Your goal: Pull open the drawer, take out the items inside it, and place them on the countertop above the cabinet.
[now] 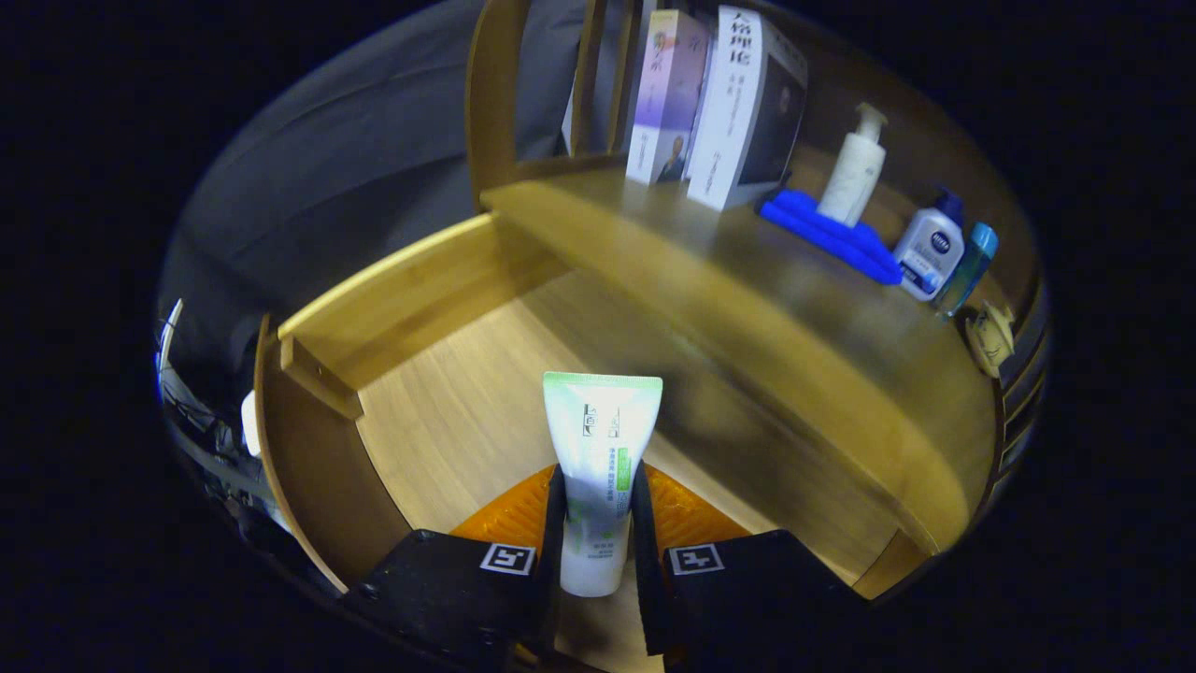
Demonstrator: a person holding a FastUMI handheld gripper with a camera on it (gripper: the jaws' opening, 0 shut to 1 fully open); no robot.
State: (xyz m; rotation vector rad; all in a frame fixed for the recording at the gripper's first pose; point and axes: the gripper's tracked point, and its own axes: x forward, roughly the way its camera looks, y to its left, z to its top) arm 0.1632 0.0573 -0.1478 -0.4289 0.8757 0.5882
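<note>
Your gripper (pixel 598 523) squeezes the white tube (pixel 598 467) — one finger on each side, so it cannot slip. The tube hangs over the open drawer (pixel 439 411). The countertop (pixel 747 308) sits just beside it — I think it goes there next.

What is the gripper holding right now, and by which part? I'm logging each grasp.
The gripper is shut on the white tube, clamping its lower body near the cap end, above the open drawer.
</note>
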